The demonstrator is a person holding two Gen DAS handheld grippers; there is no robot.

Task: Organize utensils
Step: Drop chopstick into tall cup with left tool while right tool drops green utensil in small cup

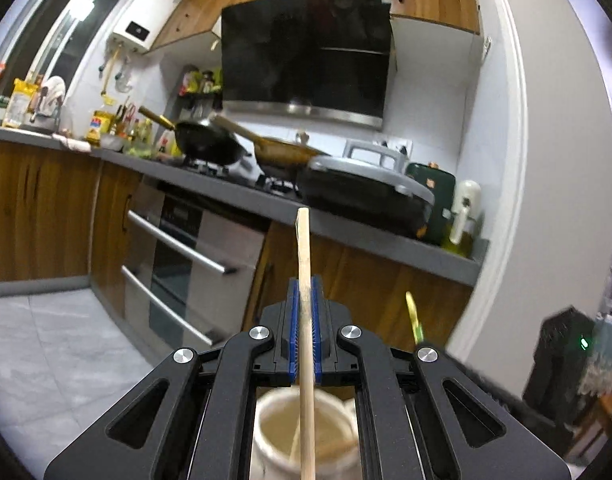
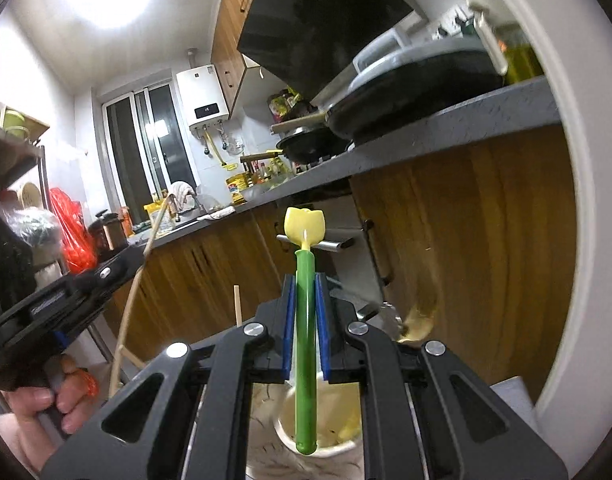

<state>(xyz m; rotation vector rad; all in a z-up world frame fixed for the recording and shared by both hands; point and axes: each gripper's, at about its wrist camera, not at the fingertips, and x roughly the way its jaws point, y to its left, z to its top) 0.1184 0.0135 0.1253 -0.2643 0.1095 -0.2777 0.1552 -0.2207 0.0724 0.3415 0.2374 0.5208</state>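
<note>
- Firmly, the left tongs [image 1: 305, 332] pinch a wooden chopstick [image 1: 305, 280], nearly closed, above a cream jar [image 1: 274, 420].
- Right tongs [image 2: 306, 328] grip a green-handled utensil [image 2: 306, 344] the same way, its yellow head [image 2: 305, 226] beyond the tips.

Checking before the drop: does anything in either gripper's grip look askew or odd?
Nothing stands out. The left gripper clamps a wooden chopstick roughly straight above a white cup. The right gripper clamps a green-handled utensil, centred, above its cup.
</note>
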